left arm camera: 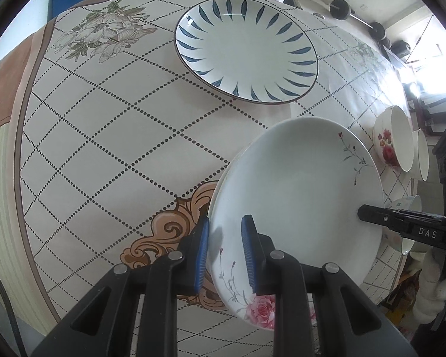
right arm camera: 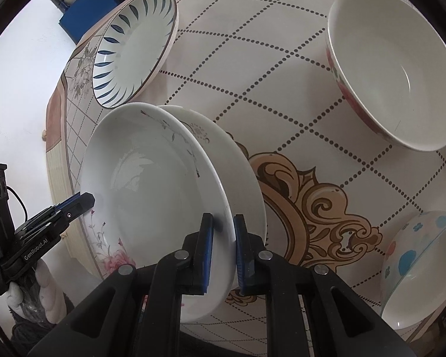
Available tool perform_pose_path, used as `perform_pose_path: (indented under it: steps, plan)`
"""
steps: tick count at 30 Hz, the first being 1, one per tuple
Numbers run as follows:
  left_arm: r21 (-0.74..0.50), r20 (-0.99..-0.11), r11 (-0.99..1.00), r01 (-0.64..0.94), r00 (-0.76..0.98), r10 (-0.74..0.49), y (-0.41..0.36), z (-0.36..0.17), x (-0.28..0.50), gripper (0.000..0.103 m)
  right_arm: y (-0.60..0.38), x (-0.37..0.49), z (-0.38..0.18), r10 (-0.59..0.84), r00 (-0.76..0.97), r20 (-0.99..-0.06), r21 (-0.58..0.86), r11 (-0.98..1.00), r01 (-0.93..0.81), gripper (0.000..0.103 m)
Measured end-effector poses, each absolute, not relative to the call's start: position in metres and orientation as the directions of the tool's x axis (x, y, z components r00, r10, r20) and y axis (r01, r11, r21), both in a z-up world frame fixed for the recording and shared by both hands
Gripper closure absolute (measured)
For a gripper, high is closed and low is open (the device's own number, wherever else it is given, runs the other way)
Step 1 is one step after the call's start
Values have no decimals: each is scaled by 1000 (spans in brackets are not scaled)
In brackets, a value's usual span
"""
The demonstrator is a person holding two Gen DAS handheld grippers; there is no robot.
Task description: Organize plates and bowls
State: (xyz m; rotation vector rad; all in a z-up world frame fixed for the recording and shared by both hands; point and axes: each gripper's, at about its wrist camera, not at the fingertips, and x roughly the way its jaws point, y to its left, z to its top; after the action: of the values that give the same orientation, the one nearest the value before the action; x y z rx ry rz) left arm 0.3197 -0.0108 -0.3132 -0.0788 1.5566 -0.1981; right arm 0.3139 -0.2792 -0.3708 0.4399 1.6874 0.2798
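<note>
Presently, in the left wrist view, the left gripper [left arm camera: 225,257] is clamped on the near rim of the rose plate [left arm camera: 300,196], tilted above the table [left arm camera: 104,148], while the blue-leaf plate [left arm camera: 246,49] and rose bowl [left arm camera: 392,138] lie apart, unstacked. In the right wrist view, the right gripper [right arm camera: 224,255] pinches the same plate's opposite rim; a second white plate [right arm camera: 238,160] sits just behind it, and the dotted bowl [right arm camera: 416,267] stands alone, so sorting appears barely begun.
</note>
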Motion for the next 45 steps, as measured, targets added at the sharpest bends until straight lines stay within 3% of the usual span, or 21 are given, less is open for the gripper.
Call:
perform_pose_path:
  steps: [27,37,40,45]
  plan:
    - [-78,-996,990,117,-48,-73,-31,-342,309,84,-261,319,-380,347,-68,-936,342,937,67,85]
    - [-140,-981,990,27,-143,-135,-15,-350,312,82,-274,329,-386,413,-112,-904,390,902,186,82]
    - [-162,-972,987,-9,-173,-161,-7,-356,311,82,-279,330,-386,423,-132,-897,395,899,190,80]
    - [-159,-973,987,-13,-166,-159,0,-352,305,82,-280,331,-384,442,-145,-885,411,890,198,64]
